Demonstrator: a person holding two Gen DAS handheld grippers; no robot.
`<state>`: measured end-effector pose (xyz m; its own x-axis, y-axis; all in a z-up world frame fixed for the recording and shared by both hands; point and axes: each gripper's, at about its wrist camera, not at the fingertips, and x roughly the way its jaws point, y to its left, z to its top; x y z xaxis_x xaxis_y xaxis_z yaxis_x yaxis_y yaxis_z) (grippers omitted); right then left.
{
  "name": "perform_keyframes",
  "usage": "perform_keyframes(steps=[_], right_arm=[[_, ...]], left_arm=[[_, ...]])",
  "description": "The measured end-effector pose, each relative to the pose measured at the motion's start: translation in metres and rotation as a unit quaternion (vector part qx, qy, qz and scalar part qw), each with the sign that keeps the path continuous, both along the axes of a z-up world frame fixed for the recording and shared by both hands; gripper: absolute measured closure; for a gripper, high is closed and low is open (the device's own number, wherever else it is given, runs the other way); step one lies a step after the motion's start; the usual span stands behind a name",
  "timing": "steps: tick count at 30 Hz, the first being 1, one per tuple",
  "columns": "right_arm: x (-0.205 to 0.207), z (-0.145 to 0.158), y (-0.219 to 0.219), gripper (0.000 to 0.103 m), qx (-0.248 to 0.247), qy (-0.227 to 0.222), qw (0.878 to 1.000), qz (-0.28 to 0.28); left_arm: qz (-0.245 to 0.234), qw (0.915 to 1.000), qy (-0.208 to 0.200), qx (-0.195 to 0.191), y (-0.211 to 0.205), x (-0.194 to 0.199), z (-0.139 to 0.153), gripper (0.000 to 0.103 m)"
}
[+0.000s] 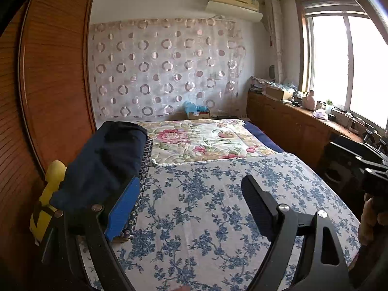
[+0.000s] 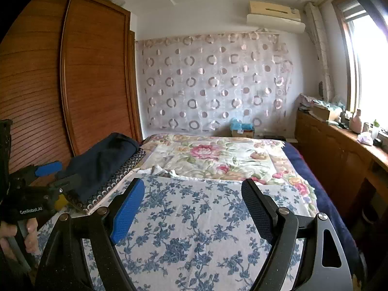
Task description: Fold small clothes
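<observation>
A folded dark navy garment [image 1: 104, 160] lies on a ring-patterned cloth [image 1: 145, 160] at the left edge of the bed. My left gripper [image 1: 191, 203] stands open just right of that stack, and its blue pad [image 1: 123, 208] is close beside the stack. Nothing is between its fingers. In the right wrist view the same navy garment [image 2: 104, 162] and patterned cloth [image 2: 116, 179] show at left, with the left gripper [image 2: 59, 173] beside them. My right gripper [image 2: 194, 206] is open and empty above the blue-flowered sheet [image 2: 194, 242].
A wooden wardrobe [image 1: 53, 72] stands left of the bed, with a yellow object [image 1: 48, 194] at its foot. A pink-flowered quilt [image 1: 206, 140] covers the far half of the bed. A cluttered sideboard [image 1: 303, 126] runs under the window at right. A person's hand [image 2: 14, 232] grips the left tool.
</observation>
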<state>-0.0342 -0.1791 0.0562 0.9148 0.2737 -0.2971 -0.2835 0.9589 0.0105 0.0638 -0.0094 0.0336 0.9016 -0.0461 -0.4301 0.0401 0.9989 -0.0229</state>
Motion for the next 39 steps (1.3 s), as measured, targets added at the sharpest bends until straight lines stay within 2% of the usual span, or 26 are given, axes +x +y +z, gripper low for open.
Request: perform_keyframes(steps=[11,15,39], right_arm=[[-0.009,-0.008,0.009,0.019,0.005,0.003,1.000,-0.009],[0.001,-0.006,0.004,0.019,0.007,0.004,1.000,-0.011],[0.000,-0.006,-0.015,0.019,0.006,0.002,1.000,-0.011]], left_arm=[[-0.003,1.0000,-0.008,0.001,-0.006,-0.007,0.004,0.017],[-0.003,1.0000,-0.008,0.000,-0.006,-0.007,0.005,0.017],[0.002,0.9999,-0.014,0.001,-0.006,-0.010,0.011,0.017]])
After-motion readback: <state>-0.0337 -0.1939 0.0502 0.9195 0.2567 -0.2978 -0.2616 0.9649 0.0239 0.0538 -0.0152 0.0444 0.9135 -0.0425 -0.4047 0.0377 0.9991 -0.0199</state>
